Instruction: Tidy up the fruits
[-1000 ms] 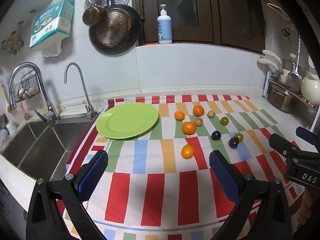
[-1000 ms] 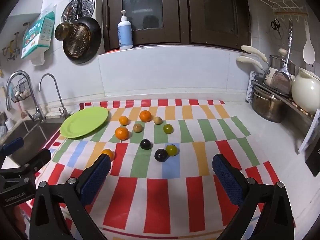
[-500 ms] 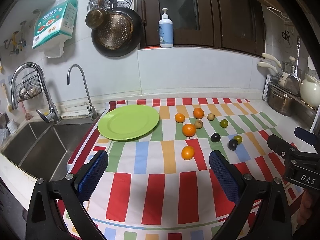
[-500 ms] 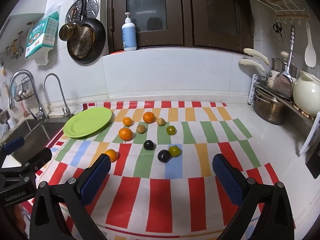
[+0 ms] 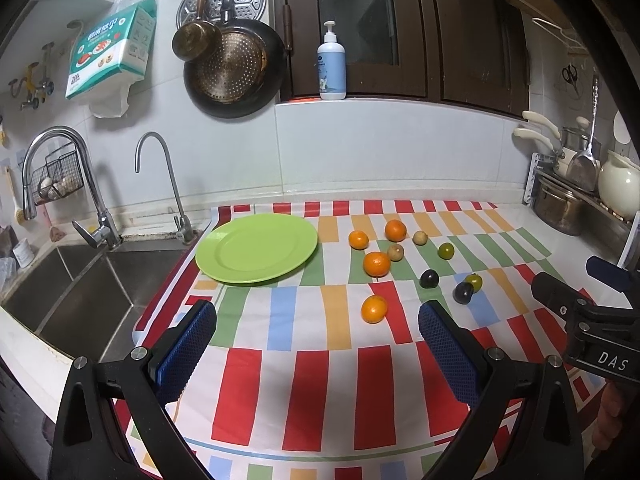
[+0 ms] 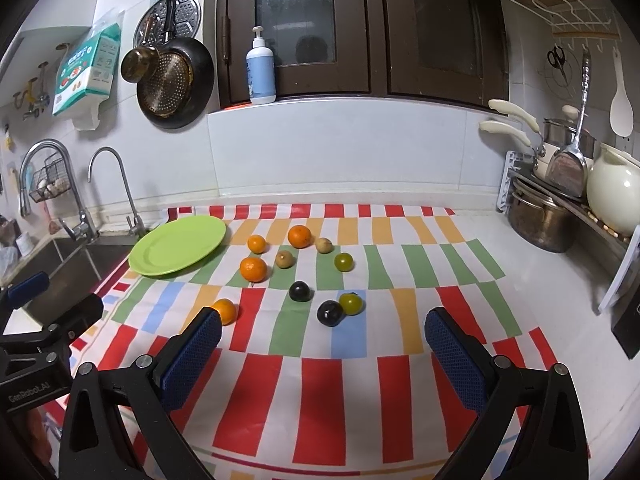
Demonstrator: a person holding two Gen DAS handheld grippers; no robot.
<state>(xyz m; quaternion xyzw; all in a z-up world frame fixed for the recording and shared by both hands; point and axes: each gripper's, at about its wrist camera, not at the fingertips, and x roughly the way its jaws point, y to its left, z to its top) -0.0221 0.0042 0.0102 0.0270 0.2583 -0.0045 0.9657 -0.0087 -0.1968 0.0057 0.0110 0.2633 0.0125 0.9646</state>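
Note:
An empty green plate (image 5: 257,247) (image 6: 179,245) lies at the left on a striped cloth (image 5: 312,364). To its right lie several loose fruits: oranges, the nearest (image 5: 374,309) (image 6: 225,311), a larger one (image 5: 376,263) (image 6: 253,269), two brown fruits, two green ones (image 6: 351,303) and two dark plums (image 6: 330,313) (image 5: 429,279). My left gripper (image 5: 318,330) is open and empty, held above the cloth short of the nearest orange. My right gripper (image 6: 323,342) is open and empty, short of the plums.
A steel sink (image 5: 80,280) with two taps (image 5: 156,184) is left of the cloth. Pots, a ladle and a cream jug (image 6: 616,188) stand on a rack at the right. A pan (image 5: 236,68) hangs on the wall, a pump bottle (image 5: 331,68) on the ledge.
Both views have shifted slightly: the scene sits a little lower and further, so both grippers have risen or tilted a little. No fruit has moved. Both grippers stay open.

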